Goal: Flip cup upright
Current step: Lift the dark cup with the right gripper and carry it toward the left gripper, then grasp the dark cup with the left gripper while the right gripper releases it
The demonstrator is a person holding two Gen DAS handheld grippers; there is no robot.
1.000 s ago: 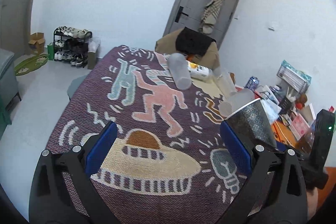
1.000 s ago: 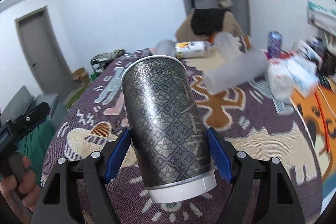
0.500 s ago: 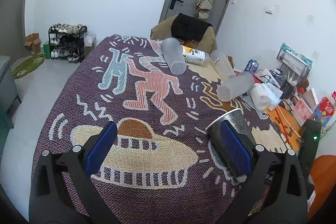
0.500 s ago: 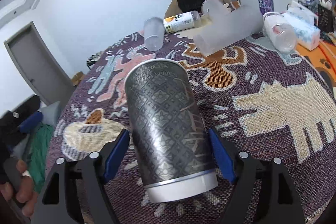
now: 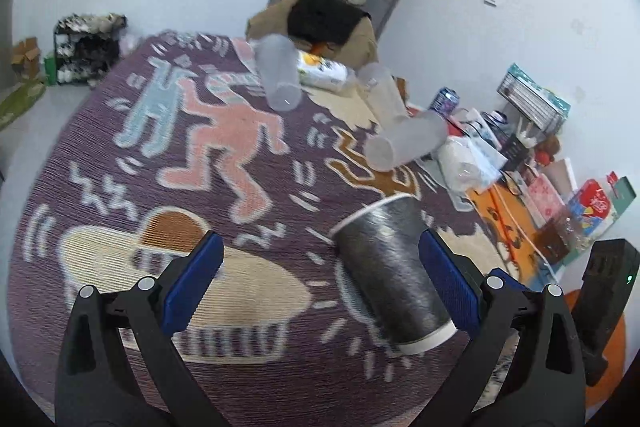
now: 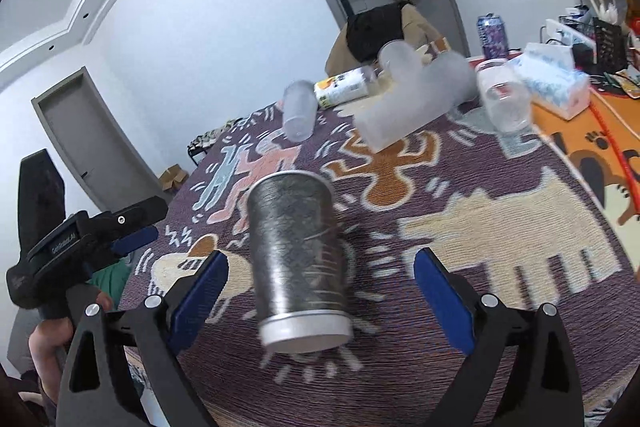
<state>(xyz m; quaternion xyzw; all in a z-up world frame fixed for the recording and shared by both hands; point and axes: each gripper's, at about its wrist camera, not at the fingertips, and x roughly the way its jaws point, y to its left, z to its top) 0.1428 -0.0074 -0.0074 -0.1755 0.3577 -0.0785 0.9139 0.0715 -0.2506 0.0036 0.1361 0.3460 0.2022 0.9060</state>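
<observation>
right wrist view: dark patterned paper cup [image 6: 298,259] between the spread blue pads of the right gripper [image 6: 320,293], neither pad touching it. its wide rim points up and away, its white base sits low over the woven rug [image 6: 500,227], and the body is tilted and motion-blurred, so whether the base rests flat cannot be told. left wrist view: the same cup [image 5: 390,267] leans beside the right pad of the left gripper [image 5: 320,283], whose pads are also spread and hold nothing. likely hazards: with no grip on it, a leaning, light cup on a ribbed, soft rug may tip back onto its side; a pad brushing the wall on withdrawal could knock it over; once fallen it could roll toward the frosted cups [image 6: 412,103] lying beyond.
</observation>
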